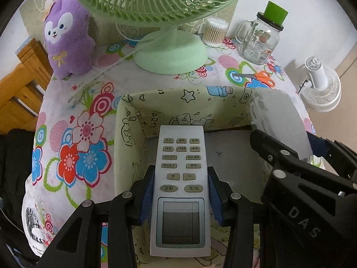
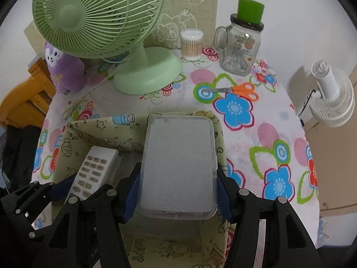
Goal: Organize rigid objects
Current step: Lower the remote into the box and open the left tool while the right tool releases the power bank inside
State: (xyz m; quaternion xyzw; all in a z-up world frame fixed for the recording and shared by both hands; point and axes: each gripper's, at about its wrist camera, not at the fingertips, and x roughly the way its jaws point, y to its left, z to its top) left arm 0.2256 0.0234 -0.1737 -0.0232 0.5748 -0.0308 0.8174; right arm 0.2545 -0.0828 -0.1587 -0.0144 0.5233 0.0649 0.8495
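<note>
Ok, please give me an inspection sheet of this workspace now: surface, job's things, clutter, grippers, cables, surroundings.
Surface: table under a flowered cloth, partly covered.
Job's things: fabric bin open on the cloth; white remote and clear plastic box held over the bin.
Clutter: green fan, purple plush, cotton swab tub, glass jar with green cup on top, orange scissors.
Grippers: left gripper jaws shut on the remote; right gripper jaws shut on the box.
Cables: white fan cord, plug lying loose on the cloth.
Surroundings: white fan beside the table, wooden chair, pale wall.
</note>
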